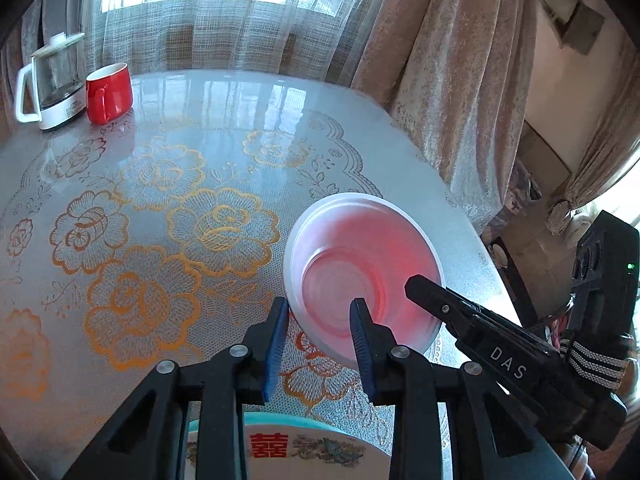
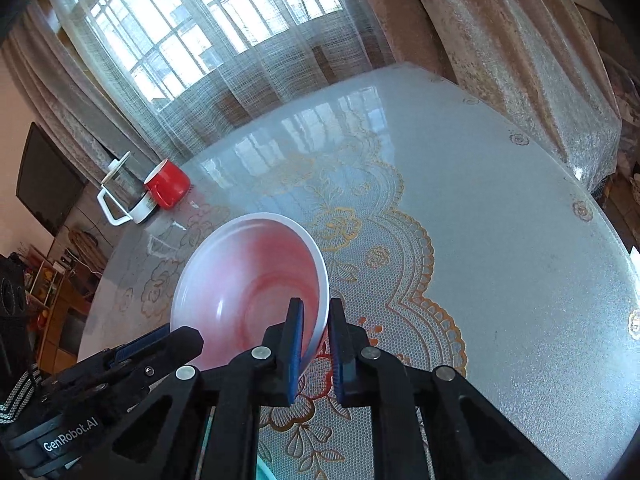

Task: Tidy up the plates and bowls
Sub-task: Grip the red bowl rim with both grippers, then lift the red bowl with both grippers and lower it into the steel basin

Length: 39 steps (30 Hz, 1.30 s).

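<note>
A white bowl with a pink-red inside hangs tilted over the lace tablecloth. My right gripper is shut on the bowl at its near rim, one pad inside and one outside; in the left wrist view the right gripper comes in from the right. My left gripper straddles the bowl's left rim, one finger outside and one inside, with a wide gap between the pads. A plate with a red character and a teal rim lies below the left gripper, mostly hidden.
A red mug and a white glass kettle stand at the table's far left corner. The table's right edge runs close to the bowl, with curtains behind it.
</note>
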Motion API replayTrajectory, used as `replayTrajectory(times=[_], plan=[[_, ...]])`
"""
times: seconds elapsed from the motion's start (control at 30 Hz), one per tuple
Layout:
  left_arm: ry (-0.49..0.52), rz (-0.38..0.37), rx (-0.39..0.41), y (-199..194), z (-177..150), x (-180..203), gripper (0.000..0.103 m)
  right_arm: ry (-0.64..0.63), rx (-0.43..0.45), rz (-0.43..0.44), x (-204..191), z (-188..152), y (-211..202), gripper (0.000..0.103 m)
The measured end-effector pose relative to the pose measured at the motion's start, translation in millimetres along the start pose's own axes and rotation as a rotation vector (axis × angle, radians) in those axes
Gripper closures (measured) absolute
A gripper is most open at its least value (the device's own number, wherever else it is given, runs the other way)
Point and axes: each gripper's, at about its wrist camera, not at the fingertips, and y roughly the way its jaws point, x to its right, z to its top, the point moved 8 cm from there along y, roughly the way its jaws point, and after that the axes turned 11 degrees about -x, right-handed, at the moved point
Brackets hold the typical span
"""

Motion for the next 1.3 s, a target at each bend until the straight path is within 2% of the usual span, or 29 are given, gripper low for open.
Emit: replayTrajectory(times=[0.23,0.47,0.8,1.3], plan=[[0.029,0.032,0.109,-57,-20,-7,0.071,-0.095,0.043,0.047,-43,-14,-34,0.091],[0.045,0.056,0.182,-101,-50,-25,0.071,-0.176,0.031,0.1,-83,-42,-45,0.091],[-0.047,0.049,0.212,-142,-106,-75,0.071,-0.284,-0.032,0.171,-142,-85,-38,0.091],[-0.231,0.13,0.281,-207,-177,-167,0.071,-0.48,-0.149,0.297,-251,-153,-12,0.091]])
